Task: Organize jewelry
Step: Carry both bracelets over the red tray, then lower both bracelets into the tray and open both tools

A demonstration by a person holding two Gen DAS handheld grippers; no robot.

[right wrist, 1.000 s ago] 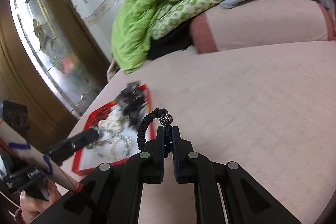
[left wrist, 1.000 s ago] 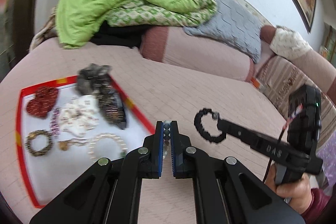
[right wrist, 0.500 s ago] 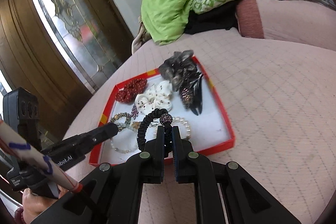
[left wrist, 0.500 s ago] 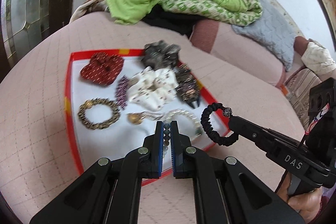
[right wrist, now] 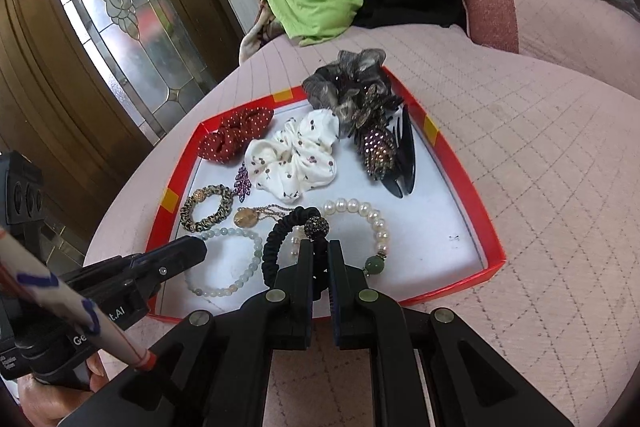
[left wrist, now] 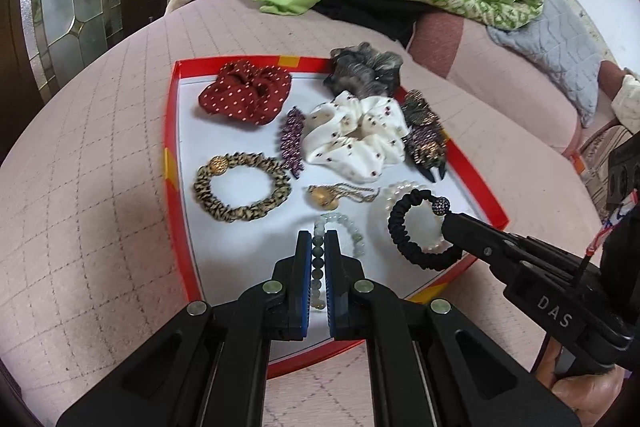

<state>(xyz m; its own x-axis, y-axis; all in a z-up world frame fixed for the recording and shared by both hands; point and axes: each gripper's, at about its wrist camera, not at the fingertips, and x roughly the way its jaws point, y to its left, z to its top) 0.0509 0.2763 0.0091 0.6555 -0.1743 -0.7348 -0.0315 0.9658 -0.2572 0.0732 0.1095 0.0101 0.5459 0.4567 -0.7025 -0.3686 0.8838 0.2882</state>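
two bracelets are being carried over the near part of the red tray (left wrist: 172, 163) for setting down: left gripper (left wrist: 318, 251) jaws pinch the jade bracelet (right wrist: 224, 263), right gripper (right wrist: 320, 259) jaws pinch the black band (left wrist: 404, 231), above the pearl bracelet (right wrist: 360, 215).

White letters "DAS" sit on the black arm of the right gripper (left wrist: 450, 223), seen in the left wrist view, well back from its closed claw tips, toward the hand. In the right wrist view the left gripper (right wrist: 200, 247) body carries white print, partly hidden: "Ge" and "t.AI", behind the claw near the handle. Blue marks on the white stick (right wrist: 60, 301) crossing it are not readable. No other text legible.
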